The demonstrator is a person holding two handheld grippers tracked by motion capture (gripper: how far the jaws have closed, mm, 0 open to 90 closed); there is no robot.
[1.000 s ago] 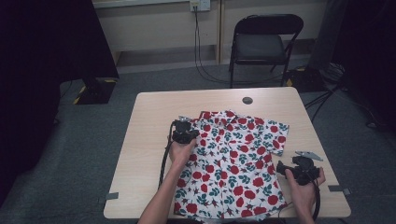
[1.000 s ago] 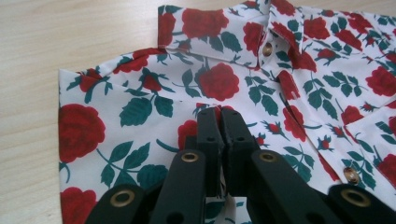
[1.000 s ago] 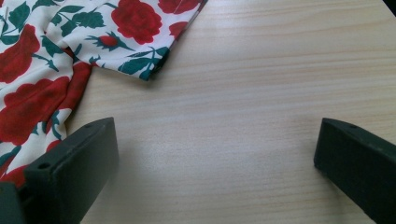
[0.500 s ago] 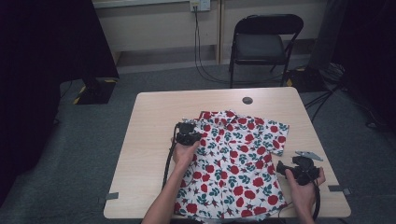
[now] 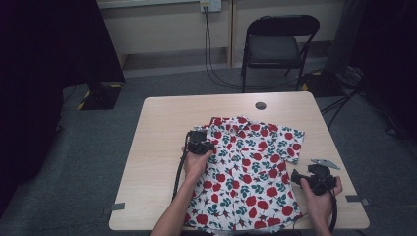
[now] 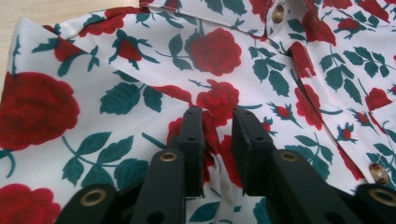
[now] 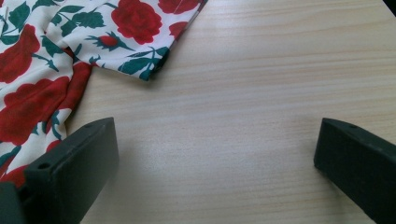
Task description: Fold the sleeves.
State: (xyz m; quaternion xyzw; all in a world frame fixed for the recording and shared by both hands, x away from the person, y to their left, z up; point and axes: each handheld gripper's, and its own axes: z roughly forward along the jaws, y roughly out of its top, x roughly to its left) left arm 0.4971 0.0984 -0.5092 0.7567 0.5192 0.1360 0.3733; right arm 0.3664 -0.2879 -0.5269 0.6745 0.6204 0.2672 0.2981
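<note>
Leftward-shifted left hand-held gripper (image 6: 212,123), jaws just opening, straddles shirt (image 5: 248,167) fold.

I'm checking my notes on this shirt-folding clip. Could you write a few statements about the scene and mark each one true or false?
1. The shirt has a red rose print. True.
2. The right gripper has its jaws shut on a sleeve. False: they stand wide apart over bare table.
3. The left gripper has a fold of shirt fabric between its jaws. True; the jaws have just been opening.
4. A chair stands beyond the table. True.
5. The shirt hangs on the chair. False: it lies flat on the table.
</note>
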